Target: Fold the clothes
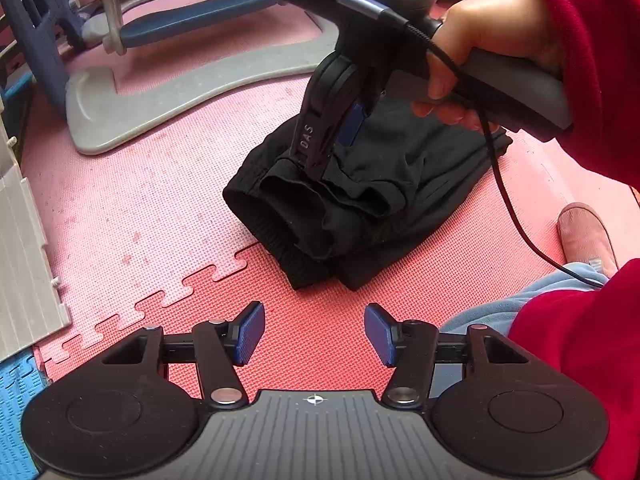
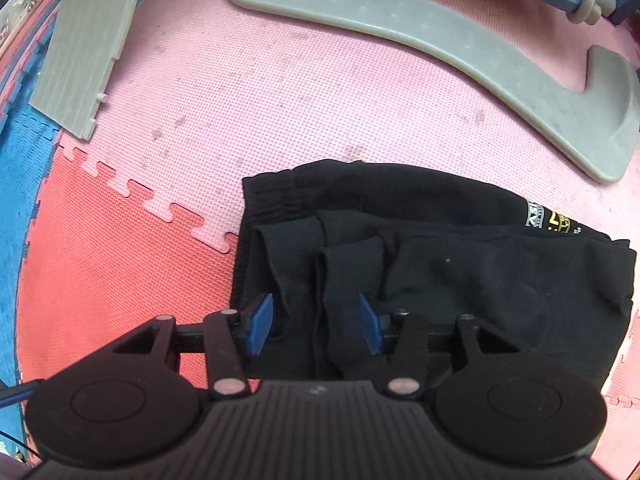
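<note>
A black garment (image 1: 360, 208) lies folded in a thick bundle on the pink foam mat (image 1: 160, 200), ribbed cuff toward me. In the right wrist view the black garment (image 2: 460, 280) shows an elastic waistband and a yellow-white label (image 2: 552, 220). My right gripper (image 2: 315, 324) is open and pressed down onto it, with loose folds of black cloth between the blue pads (image 2: 260, 324). A hand in a red sleeve holds that right gripper (image 1: 336, 140) over the bundle's far side. My left gripper (image 1: 315, 334) is open above the red mat, just short of the bundle and holding nothing.
A curved grey plastic base (image 1: 160, 92) (image 2: 480, 52) lies beyond the garment. A grey ribbed panel (image 1: 20, 260) (image 2: 88, 40) borders the left, beside blue mat tiles (image 2: 20, 200). A person's pink slipper (image 1: 584, 236) and a black cable (image 1: 512, 208) are at the right.
</note>
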### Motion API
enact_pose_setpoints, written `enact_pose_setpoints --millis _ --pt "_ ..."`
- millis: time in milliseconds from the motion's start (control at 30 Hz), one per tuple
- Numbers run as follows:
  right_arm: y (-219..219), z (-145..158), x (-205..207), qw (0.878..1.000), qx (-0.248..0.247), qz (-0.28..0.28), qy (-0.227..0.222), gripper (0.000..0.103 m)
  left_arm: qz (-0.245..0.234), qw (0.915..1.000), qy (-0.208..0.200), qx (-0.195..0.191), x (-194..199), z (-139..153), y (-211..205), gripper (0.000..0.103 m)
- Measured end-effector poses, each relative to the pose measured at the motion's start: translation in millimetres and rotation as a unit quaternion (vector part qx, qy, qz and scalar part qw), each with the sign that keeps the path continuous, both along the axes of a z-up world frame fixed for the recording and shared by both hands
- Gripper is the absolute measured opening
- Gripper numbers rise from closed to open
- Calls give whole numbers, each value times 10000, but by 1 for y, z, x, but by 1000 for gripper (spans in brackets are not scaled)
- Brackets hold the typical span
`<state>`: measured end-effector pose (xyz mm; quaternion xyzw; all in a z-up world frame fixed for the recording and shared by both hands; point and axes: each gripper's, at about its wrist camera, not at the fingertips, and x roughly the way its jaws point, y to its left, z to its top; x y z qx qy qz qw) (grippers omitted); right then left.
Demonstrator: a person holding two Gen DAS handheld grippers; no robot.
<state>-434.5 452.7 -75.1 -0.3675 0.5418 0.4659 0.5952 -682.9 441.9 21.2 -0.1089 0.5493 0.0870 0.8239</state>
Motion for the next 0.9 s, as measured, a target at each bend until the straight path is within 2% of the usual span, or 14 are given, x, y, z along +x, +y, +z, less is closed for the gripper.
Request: enact_pose_setpoints --millis 133,267,500,633,700,733,767,833,900 --pt "-12 5 14 9996 180 -180 -87 41 -27 10000 -29 22 0 0 -1 58" --pt "-22 -12 23 9993 -1 -364 -13 39 -67 10000 7 27 -1 -3 -5 58" --pt "-22 -47 6 9994 -313 -111 104 41 -97 9999 35 -5 -3 -8 -10 58" --pt "-17 -57 -1 9992 -323 3 -214 41 -70 10000 33 -14 -5 -10 -10 58" --pt "-16 -59 1 9993 -334 -7 -143 41 -57 10000 33 -19 -6 -10 -10 58" --pt "-16 -59 4 9995 -316 -64 -4 36 -49 10000 32 -21 -7 -11 -10 58" --pt "-16 -60 6 9994 -296 -127 153 25 -35 10000 34 -17 -7 -11 -9 58" --pt "-17 -61 13 9982 -275 -272 463 10 -2 10000 34 -9 -8 -10 -8 58" --pt "-18 -60 14 9979 -267 -272 517 5 21 10000 23 -2 -8 -9 -7 58"
